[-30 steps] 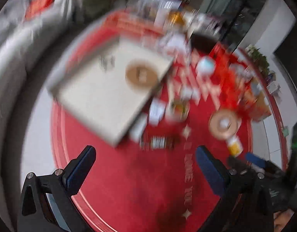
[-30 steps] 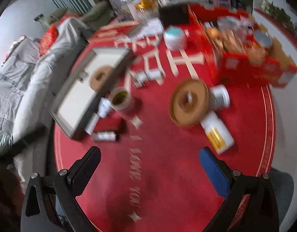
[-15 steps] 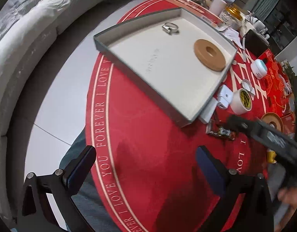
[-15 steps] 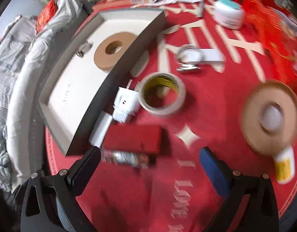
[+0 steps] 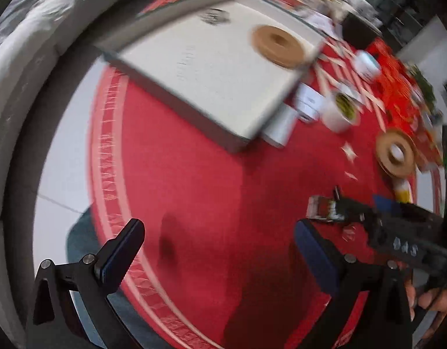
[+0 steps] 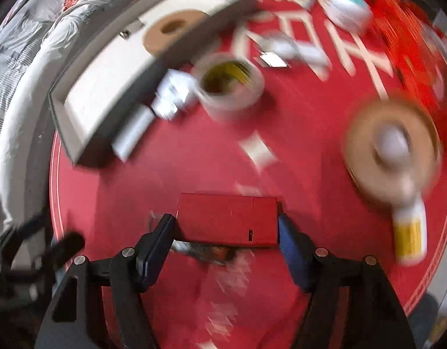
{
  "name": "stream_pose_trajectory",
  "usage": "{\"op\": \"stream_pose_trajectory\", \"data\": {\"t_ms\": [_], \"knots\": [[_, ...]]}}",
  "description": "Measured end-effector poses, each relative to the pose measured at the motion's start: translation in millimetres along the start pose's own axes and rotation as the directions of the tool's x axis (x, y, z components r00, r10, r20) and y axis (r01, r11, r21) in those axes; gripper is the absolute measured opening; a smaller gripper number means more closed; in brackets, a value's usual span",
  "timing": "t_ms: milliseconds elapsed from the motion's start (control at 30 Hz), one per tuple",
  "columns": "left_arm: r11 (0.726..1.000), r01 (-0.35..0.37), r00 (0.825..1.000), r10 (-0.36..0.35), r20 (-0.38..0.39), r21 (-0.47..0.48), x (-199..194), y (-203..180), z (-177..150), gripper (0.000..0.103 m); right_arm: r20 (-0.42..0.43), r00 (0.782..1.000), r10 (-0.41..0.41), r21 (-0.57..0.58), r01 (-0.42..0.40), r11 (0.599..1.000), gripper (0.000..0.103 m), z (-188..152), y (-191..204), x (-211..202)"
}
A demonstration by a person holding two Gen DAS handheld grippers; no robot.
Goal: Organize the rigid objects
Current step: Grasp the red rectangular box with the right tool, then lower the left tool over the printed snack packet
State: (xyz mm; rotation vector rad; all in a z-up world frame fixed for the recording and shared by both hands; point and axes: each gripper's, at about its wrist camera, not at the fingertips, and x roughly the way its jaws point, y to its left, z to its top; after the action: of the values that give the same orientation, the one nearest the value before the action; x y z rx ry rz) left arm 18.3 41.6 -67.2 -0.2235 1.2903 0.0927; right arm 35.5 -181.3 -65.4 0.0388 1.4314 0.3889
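A red rectangular box [image 6: 226,218] lies on the round red cloth [image 6: 194,168]. My right gripper [image 6: 223,226] points down over it with its jaws closing, and the blue pads touch both short ends of the box. A shiny foil packet [image 6: 206,251] peeks out from under the box's near edge. A grey-walled tray [image 6: 78,133] with a white floor holds a brown tape roll [image 6: 174,32]. My left gripper [image 5: 220,241] hangs open over bare red cloth, nothing between its fingers. The left wrist view shows the tray [image 5: 176,99] at the upper middle.
Beside the tray lie a white plug [image 6: 174,99] and a white tape roll [image 6: 232,87] with a yellow core. A large brown roll [image 6: 392,142] and a white bottle [image 6: 409,232] with a yellow label sit at the right. A teal-lidded jar [image 6: 348,8] stands far back.
My right gripper has come down over the red box and its jaws have narrowed from wide open onto the box's ends. The left gripper has sunk closer to the cloth.
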Motion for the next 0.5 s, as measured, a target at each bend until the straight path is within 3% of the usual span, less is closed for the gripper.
{"op": "stream_pose_trajectory", "data": {"t_ms": [233, 500], "knots": [[0.988, 0.038, 0.999, -0.032, -0.041, 0.15, 15, -72, -16, 0.103, 0.038, 0.999, 0.003, 0.151, -0.008, 0.988, 0.071, -52, -75, -31], [0.947, -0.06, 0.998, 0.058, 0.016, 0.314, 37, -124, -23, 0.103, 0.03, 0.997, -0.073, 0.158, 0.067, 0.985, 0.072, -76, -102, -37]]}}
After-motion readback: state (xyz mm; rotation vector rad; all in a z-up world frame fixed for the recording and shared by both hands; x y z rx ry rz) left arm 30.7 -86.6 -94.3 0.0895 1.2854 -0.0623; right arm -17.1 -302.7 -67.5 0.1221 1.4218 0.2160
